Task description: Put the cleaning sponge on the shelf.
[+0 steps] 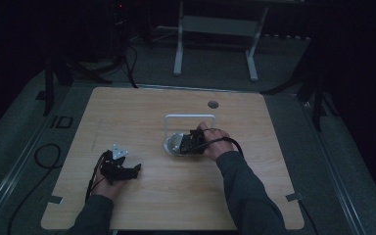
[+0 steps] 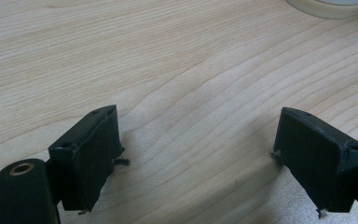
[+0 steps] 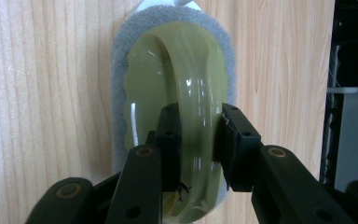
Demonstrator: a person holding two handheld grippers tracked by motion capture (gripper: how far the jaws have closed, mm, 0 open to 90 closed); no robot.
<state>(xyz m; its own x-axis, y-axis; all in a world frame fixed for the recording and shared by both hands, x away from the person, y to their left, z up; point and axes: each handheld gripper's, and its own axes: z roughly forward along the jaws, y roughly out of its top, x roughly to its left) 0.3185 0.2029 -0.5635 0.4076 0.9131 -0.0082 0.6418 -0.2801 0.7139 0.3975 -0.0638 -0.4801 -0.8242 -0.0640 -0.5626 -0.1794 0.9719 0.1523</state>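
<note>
A hand scrubber lies on the wooden table [image 1: 147,112] just right of its middle. It has a translucent yellow-green arched handle [image 3: 186,70] on a grey sponge pad [image 3: 119,60]. My right gripper [image 3: 200,140] is shut on that arched handle, one pad on each side. In the high view the right gripper [image 1: 192,140] points left over the scrubber [image 1: 173,145]. My left gripper [image 1: 136,170] rests low on the table at the front left. Its jaws stand wide open in the left gripper view [image 2: 198,140], with bare wood between them.
A white wire frame [image 1: 189,116] stands upright just behind the scrubber. A round cable hole [image 1: 213,104] sits near the table's far edge. A pale rounded rim [image 2: 331,7] shows at the top of the left gripper view. White desk legs [image 1: 178,58] stand on the floor beyond.
</note>
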